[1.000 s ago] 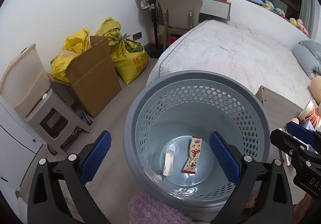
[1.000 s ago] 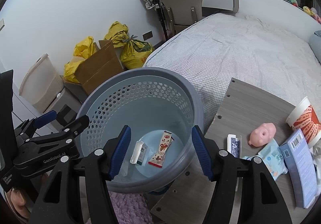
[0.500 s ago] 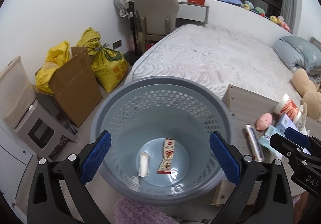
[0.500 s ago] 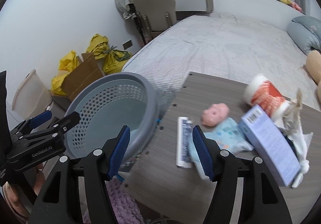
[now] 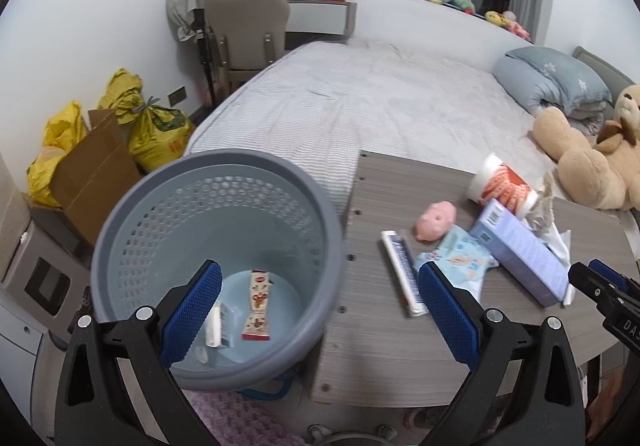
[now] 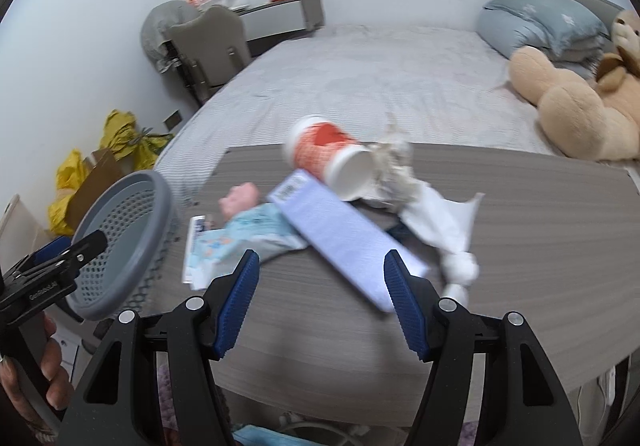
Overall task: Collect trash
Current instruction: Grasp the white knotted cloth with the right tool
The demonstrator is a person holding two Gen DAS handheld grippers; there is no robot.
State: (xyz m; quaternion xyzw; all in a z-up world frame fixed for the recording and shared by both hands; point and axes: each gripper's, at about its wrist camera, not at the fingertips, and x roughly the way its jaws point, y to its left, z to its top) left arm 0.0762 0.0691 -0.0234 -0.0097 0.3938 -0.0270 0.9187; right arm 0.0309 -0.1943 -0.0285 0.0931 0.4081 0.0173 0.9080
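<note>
Inside, grey basket (image 5: 120,206) holds snack wrapper (image 5: 258,306), perhaps a small carton (image 5: 218,324).

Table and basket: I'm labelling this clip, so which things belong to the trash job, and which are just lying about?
Job:
- grey basket, two wrappers already inside
- paper cup
- crumpled tissue
- purple box
- blue wipes pack
- flat tube
- both open grippers, left, right

Lying about:
- teddy bear
- yellow bags
- cardboard box
- chair
- pink pig toy, possibly
</note>
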